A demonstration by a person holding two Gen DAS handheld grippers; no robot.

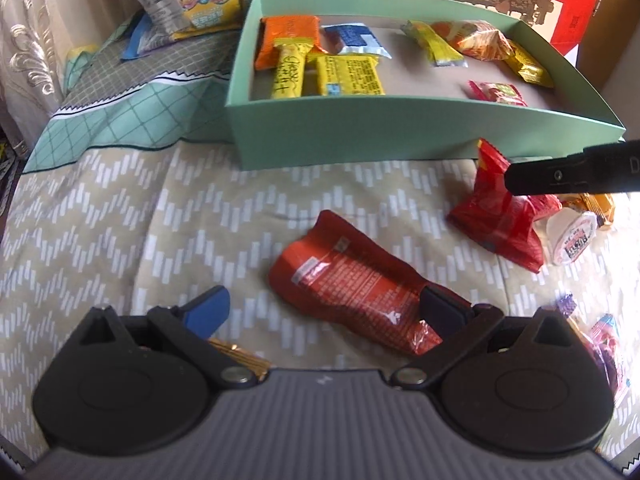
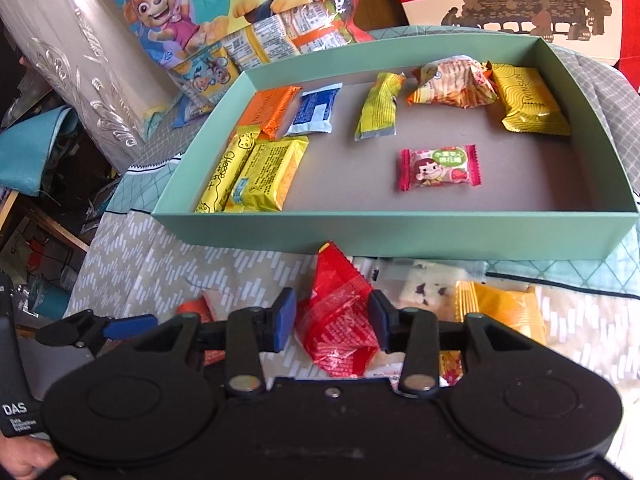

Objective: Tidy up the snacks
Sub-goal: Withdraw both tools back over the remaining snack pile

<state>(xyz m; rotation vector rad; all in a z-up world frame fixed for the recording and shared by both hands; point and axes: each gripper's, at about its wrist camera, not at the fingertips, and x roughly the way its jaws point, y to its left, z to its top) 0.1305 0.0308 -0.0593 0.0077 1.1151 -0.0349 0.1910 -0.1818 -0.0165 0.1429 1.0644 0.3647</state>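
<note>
From the left wrist, the left gripper (image 1: 320, 308) is spread wide, empty; a long crinkly orange packet (image 1: 352, 280) lies between its pads, slanting far-left to near-right.

From the right wrist, the right gripper (image 2: 332, 326) straddles a creased red foil packet (image 2: 340, 320), pads not clearly pressing. The green cardboard box (image 2: 360, 232) sits just beyond, half filled.

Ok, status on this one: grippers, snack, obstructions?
Left gripper open over dark red pouch. Right gripper open, straddling red packet. Green box ahead, path unobstructed.
</note>
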